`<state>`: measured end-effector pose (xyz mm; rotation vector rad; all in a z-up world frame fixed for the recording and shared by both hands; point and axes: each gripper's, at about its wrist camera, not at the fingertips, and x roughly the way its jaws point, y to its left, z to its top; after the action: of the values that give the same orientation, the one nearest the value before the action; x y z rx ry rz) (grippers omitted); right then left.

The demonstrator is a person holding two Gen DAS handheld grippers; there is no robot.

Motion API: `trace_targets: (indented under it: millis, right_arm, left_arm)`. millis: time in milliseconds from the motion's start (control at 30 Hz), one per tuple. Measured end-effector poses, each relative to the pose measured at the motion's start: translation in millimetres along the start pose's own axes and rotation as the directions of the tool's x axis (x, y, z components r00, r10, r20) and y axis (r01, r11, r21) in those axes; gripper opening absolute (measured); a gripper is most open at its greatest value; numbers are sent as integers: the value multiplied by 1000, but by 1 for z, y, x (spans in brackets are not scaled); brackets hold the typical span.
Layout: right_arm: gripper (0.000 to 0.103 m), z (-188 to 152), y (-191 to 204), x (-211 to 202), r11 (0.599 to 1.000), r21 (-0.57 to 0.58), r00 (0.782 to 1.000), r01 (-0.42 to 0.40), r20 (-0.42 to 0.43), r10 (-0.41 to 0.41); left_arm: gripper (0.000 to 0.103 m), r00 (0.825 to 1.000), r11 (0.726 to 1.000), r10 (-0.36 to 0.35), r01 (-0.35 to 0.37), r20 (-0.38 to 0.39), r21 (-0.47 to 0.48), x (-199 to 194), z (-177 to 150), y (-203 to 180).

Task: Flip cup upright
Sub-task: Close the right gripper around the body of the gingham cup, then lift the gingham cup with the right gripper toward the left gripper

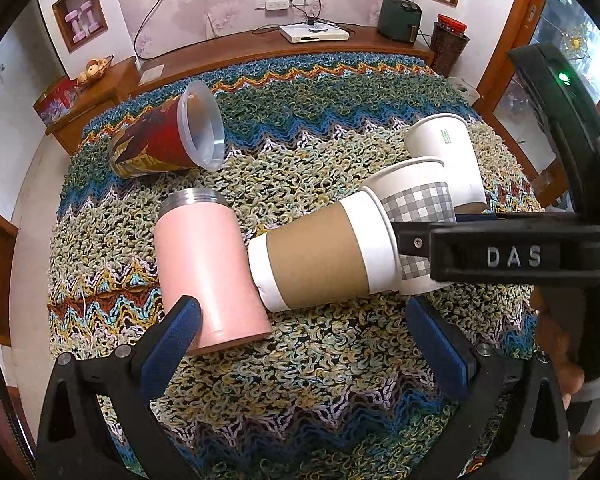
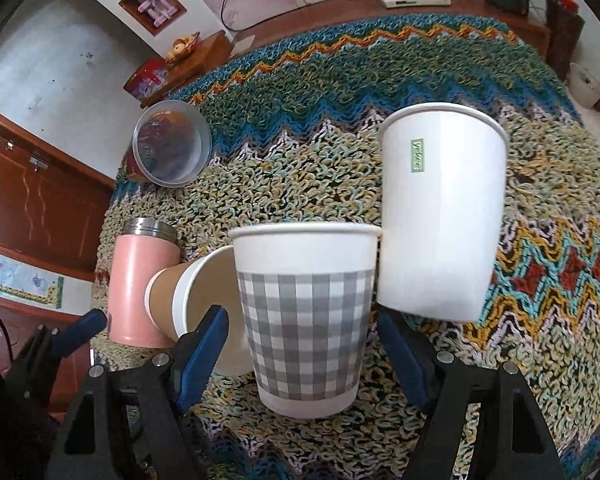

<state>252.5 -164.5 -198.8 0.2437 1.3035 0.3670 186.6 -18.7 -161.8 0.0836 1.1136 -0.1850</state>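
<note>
A grey checked paper cup [image 2: 306,316] stands upright between the fingers of my right gripper [image 2: 302,348], whose jaws stand open a little wider than the cup. In the left wrist view the checked cup [image 1: 416,204] is partly hidden behind the right gripper body [image 1: 512,256]. A brown-sleeved paper cup [image 1: 320,254] lies on its side beside it, also seen in the right wrist view [image 2: 172,300]. A pink metal tumbler [image 1: 208,268] lies on its side; my left gripper [image 1: 300,332] is open, its left finger [image 1: 180,332] at the tumbler's base.
A plain white paper cup [image 2: 440,212] stands upright to the right of the checked cup. A red printed plastic cup [image 1: 168,136] lies on its side at the far left. All rest on a zigzag knitted cloth [image 1: 300,380]. A wooden shelf [image 1: 260,44] runs behind.
</note>
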Motion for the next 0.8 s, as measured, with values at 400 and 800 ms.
trace_targets:
  millis: [400,800]
  right_arm:
    - [61,2,-5,5,999,29,998,-44,-32,45]
    - [61,-26,8,-41,997,-68,988,23,157,-12]
  left_arm:
    - [102,1000,1000,-2,2,-1,-14,-1,2,4]
    - [102,999,998,15,-13,30,-54,-27,-10,8]
